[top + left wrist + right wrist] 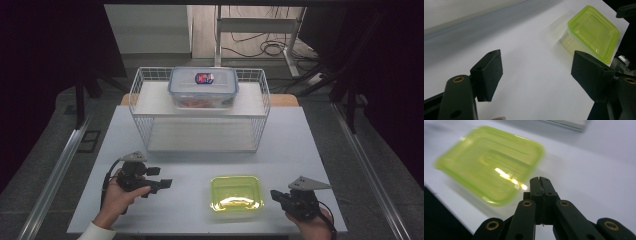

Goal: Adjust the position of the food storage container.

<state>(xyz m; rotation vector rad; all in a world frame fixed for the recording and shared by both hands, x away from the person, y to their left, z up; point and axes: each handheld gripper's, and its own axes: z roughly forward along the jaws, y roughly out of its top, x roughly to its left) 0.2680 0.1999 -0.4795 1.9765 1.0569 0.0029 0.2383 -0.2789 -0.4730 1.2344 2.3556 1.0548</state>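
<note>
Green lidded container (236, 193) sits on the white table (190, 200), near edge, right of centre, lid on. Nothing grips it.

Left gripper (159, 184): held near the left side of the table, well apart from the container, jaws pointing right toward it. In the left gripper view its jaws stand wide apart with only bare table between them; released. The container (594, 32) lies beyond them, its lower right corner cut off by a dark gripper part.

Right gripper (276, 195): just right of the container, near edge. In the right gripper view its two jaws are pressed flat together, clenched on nothing, tips (540, 180) close to the container's near corner (491, 165). Whether the tips touch the container cannot be told; that view is motion-blurred.

Far side: a white wire rack (200, 107) with a clear lidded box (203, 87) on its upper shelf. Box contents are hard to make out, something orange-red. The label on its lid is too small to read.
</note>
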